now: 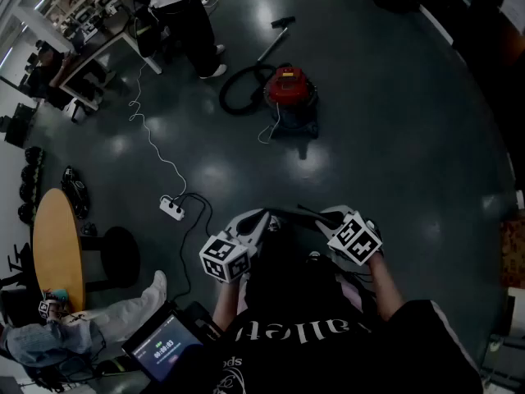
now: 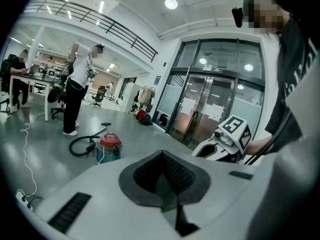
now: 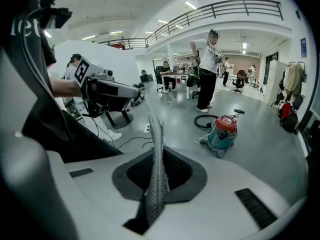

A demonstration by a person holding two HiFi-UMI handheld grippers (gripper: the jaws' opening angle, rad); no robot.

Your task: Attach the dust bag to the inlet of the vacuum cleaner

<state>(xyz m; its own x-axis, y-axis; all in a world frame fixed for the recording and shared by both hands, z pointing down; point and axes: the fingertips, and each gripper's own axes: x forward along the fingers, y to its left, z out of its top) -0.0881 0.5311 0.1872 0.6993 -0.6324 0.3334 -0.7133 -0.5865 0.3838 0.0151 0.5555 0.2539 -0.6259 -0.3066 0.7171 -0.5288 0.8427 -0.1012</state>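
The vacuum cleaner (image 1: 291, 97) has a red top and a teal drum and stands on the dark floor ahead of me; it also shows as the vacuum cleaner (image 2: 109, 145) and the vacuum cleaner (image 3: 222, 133) in the two gripper views. Its black hose (image 1: 242, 89) loops to the left, with the wand (image 1: 275, 39) lying behind it. I see no dust bag in any view. My left gripper (image 1: 264, 218) and right gripper (image 1: 305, 213) are held close to my chest, far from the vacuum. The left gripper (image 2: 162, 176) is shut on nothing, and so is the right gripper (image 3: 150, 111).
A white power strip (image 1: 171, 209) with trailing cables lies on the floor to my left. A round wooden table (image 1: 57, 249) and a seated person's leg (image 1: 131, 302) are at the lower left. A person (image 1: 184, 15) stands behind the vacuum near desks (image 1: 90, 52).
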